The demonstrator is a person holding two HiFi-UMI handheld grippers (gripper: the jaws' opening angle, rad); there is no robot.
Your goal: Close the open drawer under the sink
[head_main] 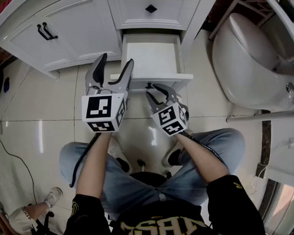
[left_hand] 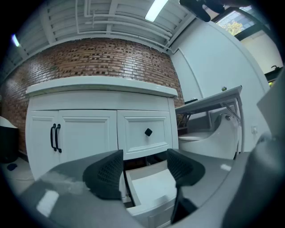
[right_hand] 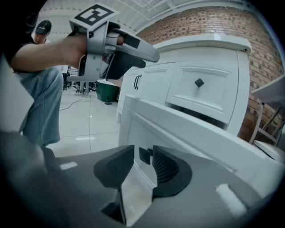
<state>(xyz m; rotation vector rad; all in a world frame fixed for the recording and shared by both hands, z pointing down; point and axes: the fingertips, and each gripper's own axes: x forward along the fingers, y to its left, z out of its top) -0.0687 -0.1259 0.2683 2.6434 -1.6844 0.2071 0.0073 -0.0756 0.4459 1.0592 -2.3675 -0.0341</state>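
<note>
The white drawer [head_main: 158, 80] under the vanity stands pulled out and empty; I also see the drawer [left_hand: 151, 191] in the left gripper view. On its front panel [right_hand: 187, 133] sits a small black knob [right_hand: 144, 155]. My right gripper [right_hand: 143, 162] reaches this knob [head_main: 149, 86] with its jaws narrowly apart: the knob lies between them close to the right pad, with a slight gap to the left pad. My left gripper [head_main: 116, 60] hovers open over the drawer's front left corner, holding nothing. In its own view the left gripper [left_hand: 144, 171] frames the drawer.
Above the open drawer is a shut drawer with a black knob [head_main: 151, 8]. Cabinet doors with black handles [head_main: 46, 31] are to the left. A white toilet [head_main: 250, 60] stands close on the right. My knees and shoes [head_main: 174, 156] rest on the tiled floor behind the grippers.
</note>
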